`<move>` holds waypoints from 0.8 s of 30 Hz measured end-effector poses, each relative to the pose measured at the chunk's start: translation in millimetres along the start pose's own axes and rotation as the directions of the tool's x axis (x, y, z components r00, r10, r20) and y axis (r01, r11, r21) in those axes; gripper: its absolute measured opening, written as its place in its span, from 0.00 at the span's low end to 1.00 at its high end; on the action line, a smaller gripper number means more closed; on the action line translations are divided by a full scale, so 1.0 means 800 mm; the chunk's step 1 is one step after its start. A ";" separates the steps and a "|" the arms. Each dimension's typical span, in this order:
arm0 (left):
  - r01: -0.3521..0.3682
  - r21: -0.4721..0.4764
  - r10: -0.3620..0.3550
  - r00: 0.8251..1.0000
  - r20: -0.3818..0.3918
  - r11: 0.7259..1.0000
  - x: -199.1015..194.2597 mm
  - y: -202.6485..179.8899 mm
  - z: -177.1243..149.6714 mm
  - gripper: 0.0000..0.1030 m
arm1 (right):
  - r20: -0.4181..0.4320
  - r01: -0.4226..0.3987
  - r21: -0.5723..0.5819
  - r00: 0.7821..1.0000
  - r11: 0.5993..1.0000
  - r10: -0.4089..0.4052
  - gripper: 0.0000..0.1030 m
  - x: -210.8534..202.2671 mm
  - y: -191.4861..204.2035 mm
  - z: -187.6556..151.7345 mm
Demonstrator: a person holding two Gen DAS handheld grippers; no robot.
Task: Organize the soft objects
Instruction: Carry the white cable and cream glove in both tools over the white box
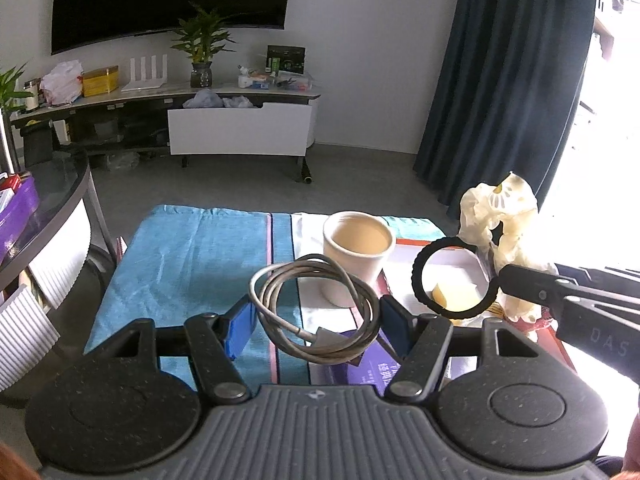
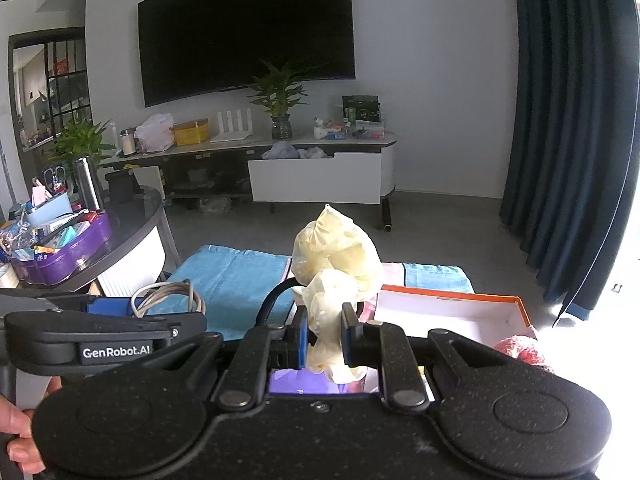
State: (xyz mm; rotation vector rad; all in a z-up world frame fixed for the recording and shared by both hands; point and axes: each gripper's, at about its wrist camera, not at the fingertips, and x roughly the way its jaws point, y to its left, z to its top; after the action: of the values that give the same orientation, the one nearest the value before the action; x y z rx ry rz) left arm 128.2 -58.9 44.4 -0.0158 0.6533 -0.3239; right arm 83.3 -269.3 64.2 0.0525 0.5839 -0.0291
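Note:
My left gripper (image 1: 316, 320) is shut on a coiled grey cable (image 1: 316, 312) and holds it above the blue towel (image 1: 192, 264). The cable also shows at the left of the right wrist view (image 2: 168, 294). My right gripper (image 2: 325, 334) is shut on a crumpled cream plastic bag (image 2: 336, 264) and a black ring (image 1: 452, 276) that hangs from it, held above the orange-rimmed white box (image 2: 452, 308). The bag shows in the left wrist view (image 1: 500, 216) at the right.
A white paper cup (image 1: 356, 256) stands on the towel just behind the cable. A yellow piece (image 1: 456, 294) lies in the box. A pink-red soft thing (image 2: 520, 350) sits at the box's right. A round glass table (image 2: 128, 240) with a purple tin stands left.

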 end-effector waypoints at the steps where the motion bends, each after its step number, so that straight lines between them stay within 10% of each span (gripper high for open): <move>1: 0.002 0.001 -0.002 1.000 0.000 1.000 0.001 -0.001 0.000 0.65 | 0.001 0.002 0.001 1.000 1.000 -0.002 0.19 -0.001 -0.001 0.000; 24: 0.043 0.038 -0.042 0.999 -0.008 0.998 0.013 -0.036 0.003 0.65 | 0.011 0.045 0.039 0.999 0.998 -0.046 0.19 -0.008 -0.031 -0.003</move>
State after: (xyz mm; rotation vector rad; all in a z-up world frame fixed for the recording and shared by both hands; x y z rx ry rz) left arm 128.8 -89.2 43.4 0.0083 0.6544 -0.3777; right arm 76.0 -293.5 64.7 0.0763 0.5727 -0.0848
